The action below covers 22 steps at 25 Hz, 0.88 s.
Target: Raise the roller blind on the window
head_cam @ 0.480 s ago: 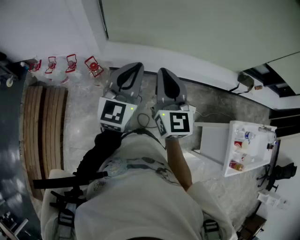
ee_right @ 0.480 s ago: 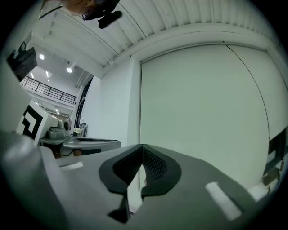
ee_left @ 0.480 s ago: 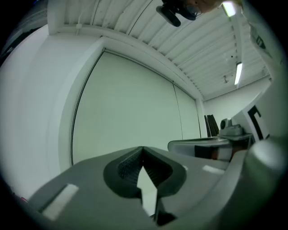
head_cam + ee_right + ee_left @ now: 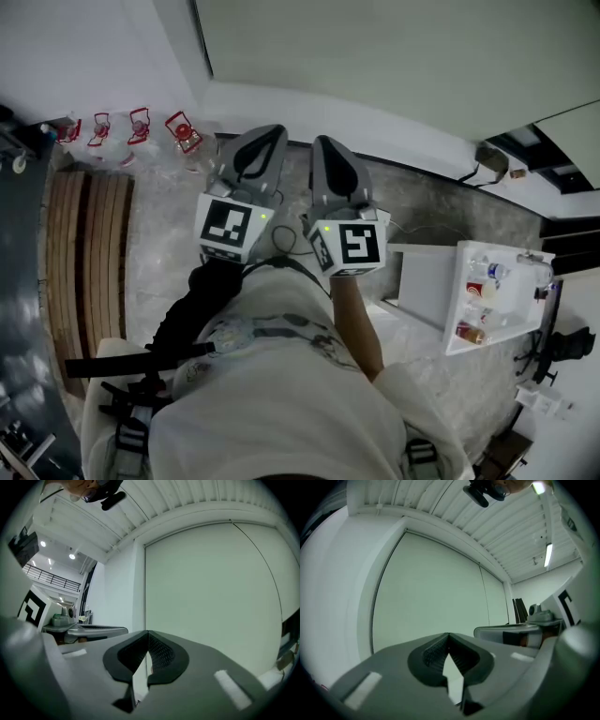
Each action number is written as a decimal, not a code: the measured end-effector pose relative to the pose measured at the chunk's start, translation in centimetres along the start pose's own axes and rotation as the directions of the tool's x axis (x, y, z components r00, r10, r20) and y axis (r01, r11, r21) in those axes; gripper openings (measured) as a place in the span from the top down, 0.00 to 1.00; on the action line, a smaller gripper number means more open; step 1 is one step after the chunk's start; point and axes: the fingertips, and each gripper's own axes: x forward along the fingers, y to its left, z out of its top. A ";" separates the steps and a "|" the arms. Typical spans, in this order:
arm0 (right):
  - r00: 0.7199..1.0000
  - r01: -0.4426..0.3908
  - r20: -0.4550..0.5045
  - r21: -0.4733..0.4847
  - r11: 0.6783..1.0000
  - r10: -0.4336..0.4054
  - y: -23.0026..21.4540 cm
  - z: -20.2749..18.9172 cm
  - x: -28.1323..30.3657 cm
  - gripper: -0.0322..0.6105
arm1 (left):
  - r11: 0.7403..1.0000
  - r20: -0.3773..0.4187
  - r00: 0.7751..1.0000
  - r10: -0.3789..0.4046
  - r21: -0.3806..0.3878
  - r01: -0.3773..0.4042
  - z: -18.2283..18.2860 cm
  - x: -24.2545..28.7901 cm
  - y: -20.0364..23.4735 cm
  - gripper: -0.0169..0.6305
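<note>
The roller blind (image 4: 394,56) is a pale green-grey sheet that covers the window ahead of me, and no pull cord shows in any view. Both grippers are held side by side at chest height and point at it, well short of touching. My left gripper (image 4: 261,133) is shut with nothing in it; its jaw tips meet in the left gripper view (image 4: 449,637), with the blind (image 4: 436,597) behind them. My right gripper (image 4: 328,142) is also shut and empty, and its tips meet (image 4: 148,634) in front of the blind (image 4: 211,588).
A slatted wooden bench (image 4: 89,253) stands on the left, with small red lantern-like objects (image 4: 141,124) by the wall. A white shelf unit (image 4: 492,295) with bottles is on the right. A cable (image 4: 281,242) lies on the marble floor below the grippers.
</note>
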 end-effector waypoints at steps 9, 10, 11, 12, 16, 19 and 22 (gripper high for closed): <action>0.999 -0.030 -0.031 0.014 0.999 0.030 -2.7 -1.2 -2.3 0.95 | 0.998 -0.056 0.998 -0.026 -0.050 0.023 -2.2 1.1 -2.6 0.98; 0.999 -0.035 -0.032 0.020 0.999 0.035 -3.2 -1.4 -2.7 0.95 | 0.999 -0.063 0.998 -0.015 -0.052 0.012 -2.5 1.1 -2.5 0.98; 0.999 -0.038 -0.031 0.030 0.999 0.039 -3.7 -1.6 -3.0 0.95 | 0.999 -0.067 0.998 -0.002 -0.053 -0.001 -2.8 1.1 -2.3 0.98; 0.999 -0.040 -0.031 0.042 0.998 0.041 -4.2 -1.8 -3.2 0.95 | 0.998 -0.068 0.998 0.012 -0.054 -0.016 -3.0 1.0 -2.0 0.98; 0.997 -0.057 -0.037 0.084 0.995 0.061 -5.0 -2.7 -2.9 0.95 | 0.997 -0.094 0.994 0.053 -0.059 -0.059 -3.8 0.9 -1.0 0.98; 0.996 -0.078 -0.046 0.093 0.993 0.083 -4.9 -3.0 -1.2 0.95 | 0.996 -0.114 0.991 0.066 -0.053 -0.073 -4.3 1.1 0.1 0.98; 0.994 -0.091 -0.050 0.087 0.992 0.096 -4.5 -3.0 1.0 0.95 | 0.996 -0.112 0.991 0.068 -0.053 -0.074 -4.5 1.9 1.8 0.98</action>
